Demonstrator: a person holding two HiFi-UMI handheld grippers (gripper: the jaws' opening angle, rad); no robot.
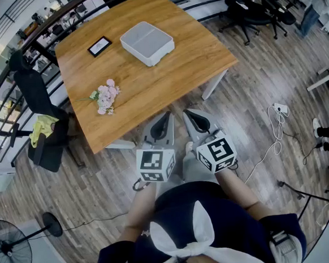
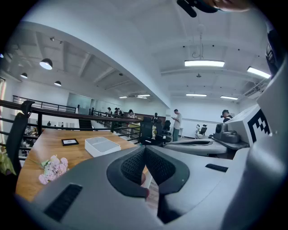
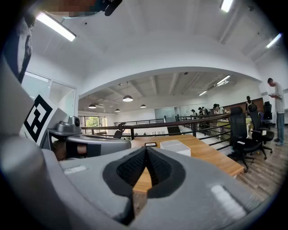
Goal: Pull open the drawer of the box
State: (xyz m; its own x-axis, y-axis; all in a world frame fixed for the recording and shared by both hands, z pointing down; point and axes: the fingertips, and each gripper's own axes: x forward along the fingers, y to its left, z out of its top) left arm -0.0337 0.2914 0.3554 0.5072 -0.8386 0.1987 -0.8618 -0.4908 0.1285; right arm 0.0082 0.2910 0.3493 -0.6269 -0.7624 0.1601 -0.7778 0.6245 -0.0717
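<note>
The head cam is worn high & aimed steeply down, so the table (image 1: 165, 71) is seen from above at mid range, w/ the left gripper (image 1: 165, 121) and right gripper (image 1: 193, 118) held just off its near edge. Each gripper cam is carried low, slightly above tabletop level, and pointed nearly level along its own jaws across the table, w/ the other gripper caught at the view's side. The table, white box (image 1: 147, 42) & picture frame (image 1: 99, 46) are shared by all 3 views; the flowers (image 1: 107, 96) are shared by head & left gripper views only.
</note>
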